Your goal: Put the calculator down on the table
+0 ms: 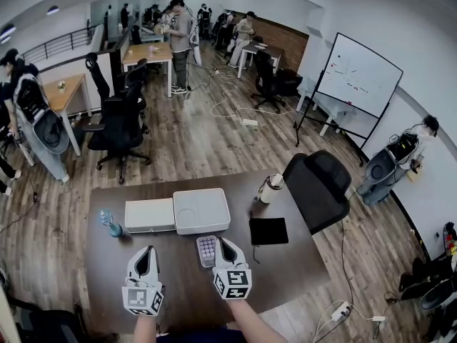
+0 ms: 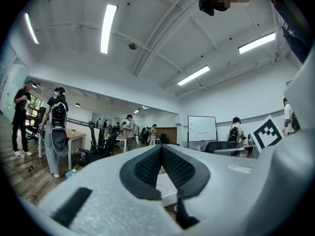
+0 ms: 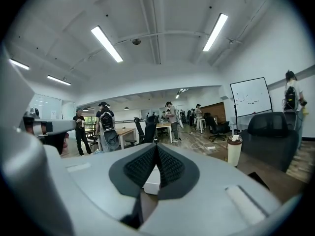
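The calculator (image 1: 206, 250), grey with rows of pale keys, lies flat on the brown table (image 1: 285, 277) near its front edge. My right gripper (image 1: 223, 243) rests just to the calculator's right, beside it rather than on it. Its pads meet at the tips with nothing between them (image 3: 156, 146). My left gripper (image 1: 148, 251) is further left over the table, apart from the calculator. Its jaws are closed as well and hold nothing (image 2: 161, 148). Both grippers point level across the table.
Two white boxes (image 1: 149, 214) (image 1: 201, 210) sit side by side behind the grippers. A small blue bottle (image 1: 110, 223) stands at the left, a black pad (image 1: 268, 231) and a lidded cup (image 1: 270, 189) at the right. A black office chair (image 1: 319, 186) stands by the table's right corner.
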Demonstrator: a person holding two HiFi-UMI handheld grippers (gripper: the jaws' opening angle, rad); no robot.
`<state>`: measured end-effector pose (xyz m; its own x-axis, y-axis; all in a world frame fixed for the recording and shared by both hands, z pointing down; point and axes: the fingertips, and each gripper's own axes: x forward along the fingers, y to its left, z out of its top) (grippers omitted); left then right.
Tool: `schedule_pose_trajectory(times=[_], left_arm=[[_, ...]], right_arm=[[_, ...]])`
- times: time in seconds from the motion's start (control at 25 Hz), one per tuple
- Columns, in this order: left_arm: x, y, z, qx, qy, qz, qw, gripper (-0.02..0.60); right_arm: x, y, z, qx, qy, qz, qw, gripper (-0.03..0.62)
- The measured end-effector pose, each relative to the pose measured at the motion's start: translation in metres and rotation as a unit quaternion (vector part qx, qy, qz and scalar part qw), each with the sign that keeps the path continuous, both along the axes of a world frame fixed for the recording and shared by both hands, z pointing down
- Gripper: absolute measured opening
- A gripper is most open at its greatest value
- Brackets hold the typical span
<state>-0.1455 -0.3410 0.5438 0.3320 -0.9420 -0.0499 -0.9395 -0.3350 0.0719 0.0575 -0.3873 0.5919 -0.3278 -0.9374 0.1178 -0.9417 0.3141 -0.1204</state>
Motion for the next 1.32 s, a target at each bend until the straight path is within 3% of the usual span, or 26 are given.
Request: schedule_pose_trajectory(times=[0.72,1.32], left_arm=[[-0.002,0.0,0.002,-0.005,0.003,-0.007,1.0,-0.005],[-0.002,0.001,0.01,-0.019,0.03,-0.012,0.9993,-0.005]], right_arm=[[-0.005,0.004,-0.004,0.012,0.018,-0.011,1.0,0.011],[0.005,0.008,0.007,-0.009,0.008,-0.007,1.0,0.011]])
